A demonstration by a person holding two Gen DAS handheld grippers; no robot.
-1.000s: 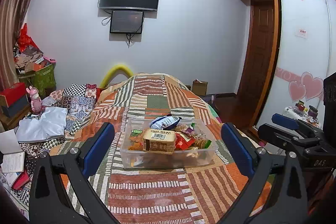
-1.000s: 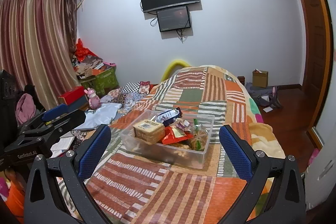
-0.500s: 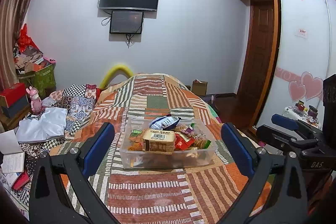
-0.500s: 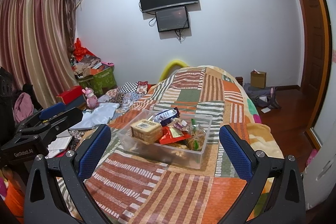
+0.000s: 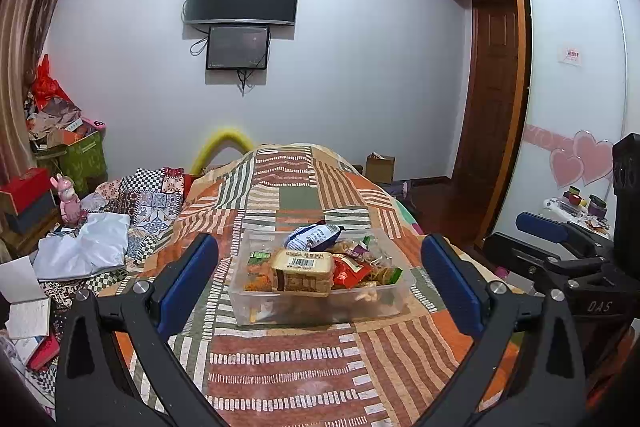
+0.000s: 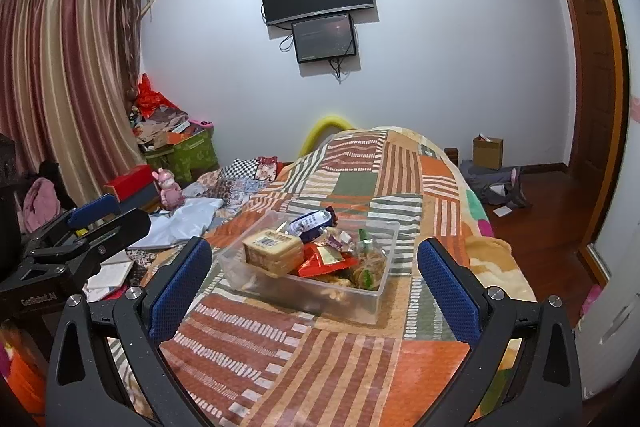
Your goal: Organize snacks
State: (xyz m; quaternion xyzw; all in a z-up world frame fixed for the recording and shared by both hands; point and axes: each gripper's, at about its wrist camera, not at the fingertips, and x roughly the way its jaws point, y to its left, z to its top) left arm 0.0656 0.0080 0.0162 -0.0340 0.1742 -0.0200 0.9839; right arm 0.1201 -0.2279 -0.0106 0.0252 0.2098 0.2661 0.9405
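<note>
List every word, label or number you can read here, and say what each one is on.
"DAS": right tongs body, seen in the left wrist view.
"GenRobot.AI", roughly, small: left tongs body.
Barcode label on the biscuit pack: too small to read.
Blue snack bag print: blurred.
Red wardrobe sticker: unreadable.

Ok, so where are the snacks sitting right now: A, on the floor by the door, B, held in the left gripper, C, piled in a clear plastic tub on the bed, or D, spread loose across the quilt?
C: the snacks are heaped in the clear tub on the quilt.
</note>
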